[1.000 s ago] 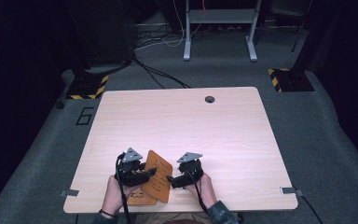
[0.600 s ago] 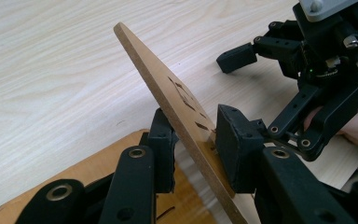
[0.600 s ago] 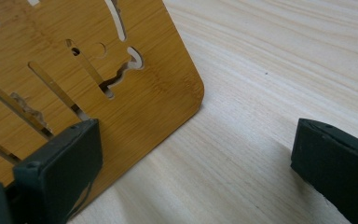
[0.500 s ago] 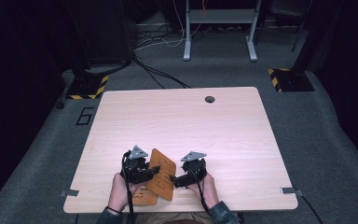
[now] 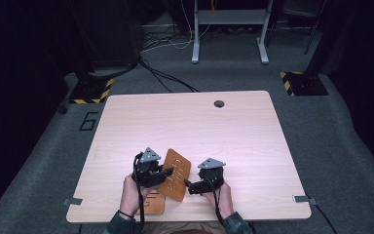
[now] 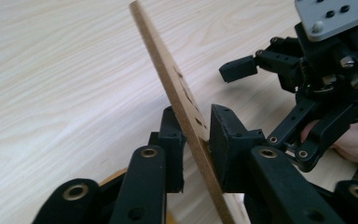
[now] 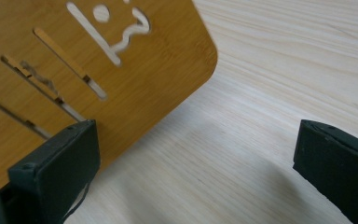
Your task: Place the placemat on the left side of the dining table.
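Note:
A thin brown wooden board with cut-out slots stands tilted up off the table near the front edge, between my two grippers. My left gripper has just been closing its jaws. In the left gripper view its pads pinch the board edge-on. My right gripper sits just right of the board with its jaws wide open. In the right gripper view the board lies beside the left pad and bare tabletop shows between the jaws. A second brown board lies flat under my left hand.
A round cable hole sits at the table's far edge. Grey clips mark the front corners. Cables, a metal stand and yellow-striped bases are on the floor beyond.
My left gripper has edged slightly right toward the tilted board. The right hand and the board have stayed nearly where they were.

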Motion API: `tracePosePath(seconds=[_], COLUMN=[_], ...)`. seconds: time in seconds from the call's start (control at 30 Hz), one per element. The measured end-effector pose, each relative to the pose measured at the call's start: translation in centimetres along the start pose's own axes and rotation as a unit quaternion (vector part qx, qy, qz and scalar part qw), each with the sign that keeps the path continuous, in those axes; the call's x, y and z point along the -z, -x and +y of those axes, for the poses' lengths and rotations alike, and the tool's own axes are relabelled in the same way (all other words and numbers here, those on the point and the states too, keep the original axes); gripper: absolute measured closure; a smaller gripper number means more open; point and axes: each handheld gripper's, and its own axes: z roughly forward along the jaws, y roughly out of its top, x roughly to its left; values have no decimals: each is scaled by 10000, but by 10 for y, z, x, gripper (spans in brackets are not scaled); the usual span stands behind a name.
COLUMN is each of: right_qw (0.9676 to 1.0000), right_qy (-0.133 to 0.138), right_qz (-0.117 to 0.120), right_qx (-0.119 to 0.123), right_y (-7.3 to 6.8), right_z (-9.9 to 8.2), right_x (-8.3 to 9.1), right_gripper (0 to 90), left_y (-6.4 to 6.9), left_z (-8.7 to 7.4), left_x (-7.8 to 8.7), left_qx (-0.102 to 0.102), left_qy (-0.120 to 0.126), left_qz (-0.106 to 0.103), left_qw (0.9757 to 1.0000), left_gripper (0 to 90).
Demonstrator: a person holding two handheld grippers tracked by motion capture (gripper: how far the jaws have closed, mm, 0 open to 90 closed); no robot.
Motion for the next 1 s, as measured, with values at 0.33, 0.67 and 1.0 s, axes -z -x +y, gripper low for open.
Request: tracePosePath(seconds=[0.33,0.67,1.0], right_qw=[9994,9984,9975], right_qy=[173,299,269], right_qz=[-270,-480,-642], right_qx=[-135,-5,-74], right_y=[20,34,49], right_z=[-9,-12,-17], right_x=[19,34,46], right_gripper=[0,0,0], left_y=[-2,-5,-16], left_z=[7,12,20], left_x=[2,4,18], left_qx=[-65,-70,-55], left_qy=[210,275,366], left_qz=[-48,-8,180], left_qw=[9997,9996,9992], left_gripper=[860,860,860])
